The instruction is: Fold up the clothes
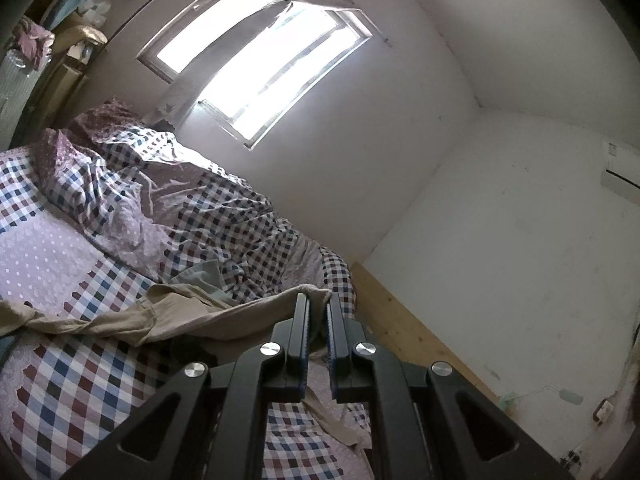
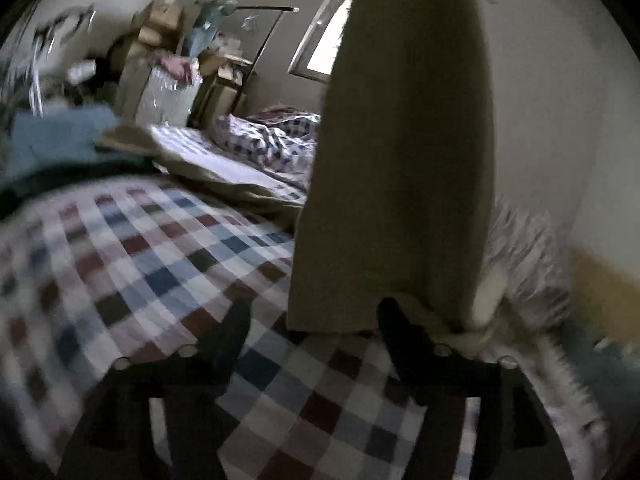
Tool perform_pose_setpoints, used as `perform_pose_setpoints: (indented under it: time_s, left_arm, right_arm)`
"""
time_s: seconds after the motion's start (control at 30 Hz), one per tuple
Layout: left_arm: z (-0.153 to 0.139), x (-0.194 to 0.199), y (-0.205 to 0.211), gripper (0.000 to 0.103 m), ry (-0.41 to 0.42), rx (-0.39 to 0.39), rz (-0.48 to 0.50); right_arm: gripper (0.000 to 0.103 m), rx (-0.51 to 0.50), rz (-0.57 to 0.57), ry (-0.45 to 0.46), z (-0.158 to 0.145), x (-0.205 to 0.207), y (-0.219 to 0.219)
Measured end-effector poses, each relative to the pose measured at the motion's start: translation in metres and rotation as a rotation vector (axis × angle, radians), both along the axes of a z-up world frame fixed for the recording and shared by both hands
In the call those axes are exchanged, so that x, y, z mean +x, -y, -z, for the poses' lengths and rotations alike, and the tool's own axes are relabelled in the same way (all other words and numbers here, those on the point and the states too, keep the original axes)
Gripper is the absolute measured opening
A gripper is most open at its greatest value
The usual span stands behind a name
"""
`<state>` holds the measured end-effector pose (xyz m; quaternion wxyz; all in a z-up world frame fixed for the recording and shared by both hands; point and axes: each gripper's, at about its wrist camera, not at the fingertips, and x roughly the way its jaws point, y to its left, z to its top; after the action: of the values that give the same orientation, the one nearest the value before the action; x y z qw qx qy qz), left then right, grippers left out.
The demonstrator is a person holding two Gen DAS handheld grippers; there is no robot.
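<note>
A beige garment lies stretched across the checked bed. My left gripper is shut on the garment's raised edge, and the cloth peaks between the two black fingers. In the blurred right wrist view, a long beige panel of the garment hangs down in front of the camera, its lower edge just ahead of the fingertips. My right gripper is wide open above the sheet. The right finger is at the cloth's lower edge; I cannot tell whether it touches. More beige cloth lies further back.
A crumpled checked duvet is piled under the window. A wooden board runs along the white wall beside the bed. A blue cloth, boxes and a clothes rack stand beyond the bed.
</note>
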<state>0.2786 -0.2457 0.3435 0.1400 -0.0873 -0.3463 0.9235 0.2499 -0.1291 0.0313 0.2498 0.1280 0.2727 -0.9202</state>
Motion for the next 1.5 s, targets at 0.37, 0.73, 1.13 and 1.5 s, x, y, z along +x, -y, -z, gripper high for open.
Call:
perform_pose_setpoints:
  time_s: [0.37,0.73,1.13,1.5]
  left_arm:
    - [0.006,0.01,0.023,0.006,-0.007,0.055,-0.032]
    - [0.047,0.026,0.077,0.006,0.03,0.209,-0.139]
    - [0.149,0.074,0.082,0.006,0.22,0.305,-0.218]
    - [0.226,0.109,0.102,0.0,0.384,0.273,-0.426]
  right_arm:
    - [0.0,0.078,0.158,0.072,-0.001,-0.051,0.019]
    - [0.0,0.146,0.073,0.01,-0.089,-0.058,-0.102]
    - [0.001,0.55,-0.178,-0.052,-0.138,0.033,-0.201]
    - [0.033,0.34,-0.228,0.476,-0.04,0.041,-0.231]
